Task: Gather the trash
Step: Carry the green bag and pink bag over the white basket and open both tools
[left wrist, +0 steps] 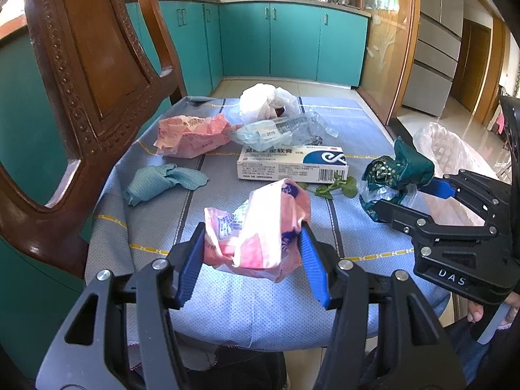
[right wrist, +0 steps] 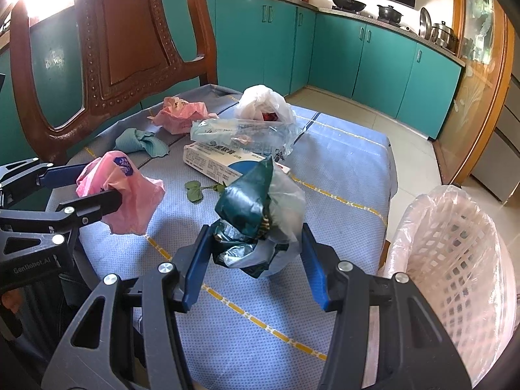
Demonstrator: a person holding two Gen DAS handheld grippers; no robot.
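Barely begun: left tool (left wrist: 252, 243) clamped on pink wrapper (left wrist: 260, 227), right tool (right wrist: 256, 243) clamped on green bag (right wrist: 256, 217); five-odd scraps (box, leaf too) littering surface (right wrist: 341, 169), bin (right wrist: 455, 243) seemingly empty.

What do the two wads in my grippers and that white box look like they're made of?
Pink wad, left gripper: thin printed plastic film, probably; soft glossy creases. Green wad, right gripper: dark shiny wrapper film bunched with clear plastic; crinkled highlights. White box: matte printed cardboard; crisp edges, barcode.
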